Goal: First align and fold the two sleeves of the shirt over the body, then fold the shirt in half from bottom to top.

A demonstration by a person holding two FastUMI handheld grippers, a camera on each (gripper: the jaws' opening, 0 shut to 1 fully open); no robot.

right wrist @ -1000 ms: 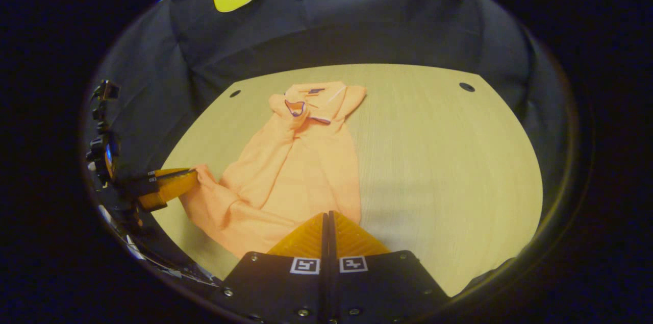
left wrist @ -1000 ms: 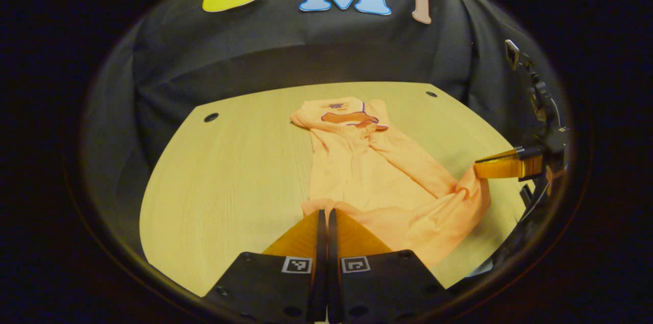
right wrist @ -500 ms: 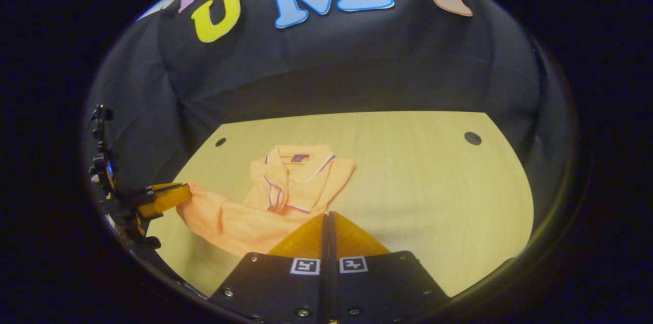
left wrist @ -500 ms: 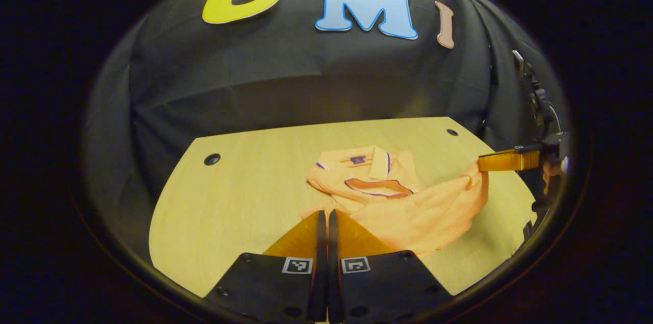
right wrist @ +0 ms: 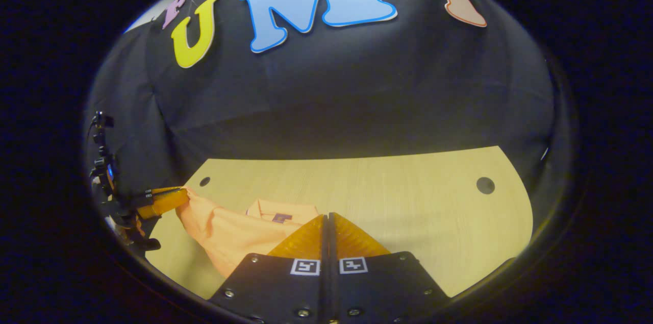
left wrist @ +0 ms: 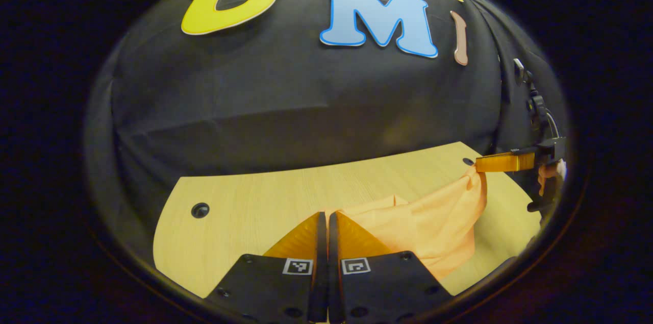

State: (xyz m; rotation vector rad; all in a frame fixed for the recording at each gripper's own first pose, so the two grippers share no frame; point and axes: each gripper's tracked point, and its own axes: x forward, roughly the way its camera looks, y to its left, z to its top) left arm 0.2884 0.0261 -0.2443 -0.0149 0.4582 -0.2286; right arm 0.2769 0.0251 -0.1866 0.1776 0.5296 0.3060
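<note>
While two tongs [left wrist: 325, 216] [right wrist: 327, 217] pinch it, one shirt [left wrist: 428, 224] spans one table [left wrist: 245, 206].

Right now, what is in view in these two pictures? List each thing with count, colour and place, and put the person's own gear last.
shirt: one, orange, its lower edge lifted off the table between the two tongs, its collar end lying flat beyond.
table: one, light wood, under the shirt, with round dark holes near its far corners.
booth wall: one, black cloth, behind the table.
left tongs: one, shut on the shirt's edge, near side of the table.
right tongs: one, shut on the shirt's other corner; seen from the side in the left gripper view.
</note>
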